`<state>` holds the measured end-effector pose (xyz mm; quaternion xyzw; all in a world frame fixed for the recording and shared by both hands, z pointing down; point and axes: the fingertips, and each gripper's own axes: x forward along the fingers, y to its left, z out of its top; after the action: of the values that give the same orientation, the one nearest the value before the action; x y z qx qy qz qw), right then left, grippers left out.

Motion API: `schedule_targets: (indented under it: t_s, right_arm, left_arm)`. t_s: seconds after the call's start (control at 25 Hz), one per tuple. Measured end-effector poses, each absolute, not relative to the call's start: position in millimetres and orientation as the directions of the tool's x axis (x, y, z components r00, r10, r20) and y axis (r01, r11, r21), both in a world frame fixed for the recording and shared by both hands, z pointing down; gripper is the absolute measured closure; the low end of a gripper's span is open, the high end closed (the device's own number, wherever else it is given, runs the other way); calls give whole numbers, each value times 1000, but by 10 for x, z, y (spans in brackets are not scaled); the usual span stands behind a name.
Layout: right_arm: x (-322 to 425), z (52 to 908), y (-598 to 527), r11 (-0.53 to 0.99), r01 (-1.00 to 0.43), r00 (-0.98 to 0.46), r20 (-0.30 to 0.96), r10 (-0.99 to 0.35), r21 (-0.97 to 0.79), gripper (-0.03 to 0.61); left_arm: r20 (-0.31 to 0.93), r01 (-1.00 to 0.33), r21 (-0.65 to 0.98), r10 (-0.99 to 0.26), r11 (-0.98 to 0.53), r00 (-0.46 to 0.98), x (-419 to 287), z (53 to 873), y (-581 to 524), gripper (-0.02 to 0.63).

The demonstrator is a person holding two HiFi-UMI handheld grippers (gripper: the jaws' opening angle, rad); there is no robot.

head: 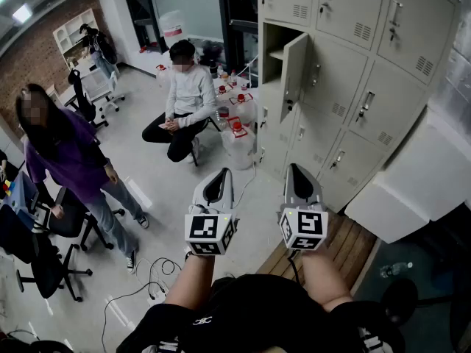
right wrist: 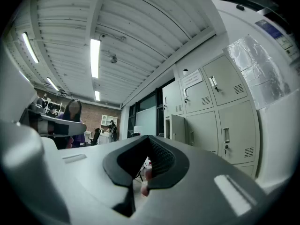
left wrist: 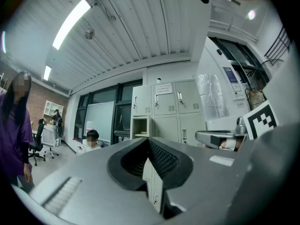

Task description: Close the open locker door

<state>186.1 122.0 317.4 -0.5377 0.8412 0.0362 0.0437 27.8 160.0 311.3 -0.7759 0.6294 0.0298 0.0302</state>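
Both forearms reach up from the bottom of the head view, each holding a gripper side by side and level, well short of the lockers. On the left gripper (head: 219,173) the jaws are pressed together with nothing between them, as its own view (left wrist: 149,146) shows. The right gripper (head: 296,168) is likewise clenched and empty in its own view (right wrist: 149,142). Ahead and to the right stands a bank of pale grey lockers (head: 353,87). Its open locker door (head: 293,76) is in the left column, second row down, swung out toward the room, with a shelf visible in the compartment behind it. Neither gripper touches the door. It also shows in the right gripper view (right wrist: 178,128), standing ajar. On the floor just left of the lockers are water jugs (head: 237,138) with red caps. Beside them a seated person (head: 188,94) in a white top sits cross-legged. A standing person (head: 70,160) in purple is at the left, near black office chairs (head: 44,263). Loose cables (head: 158,271) lie on the floor below the left gripper.
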Motion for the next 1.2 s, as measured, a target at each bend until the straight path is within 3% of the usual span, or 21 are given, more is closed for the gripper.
schedule_targets:
  t_s: [0.72,1.2]
  right_arm:
    - [1775,3128,923,427,-904,-419,-146,-896,-31,571]
    - [1705,3257,89,378,-926,-371,-142,-918,-23,571]
  left_arm:
    - [-89,-981,-23,-976,-195,196,188,3133,1392,614]
    - [-127,-962,-38,-953,-272,274,150,3229,506,614]
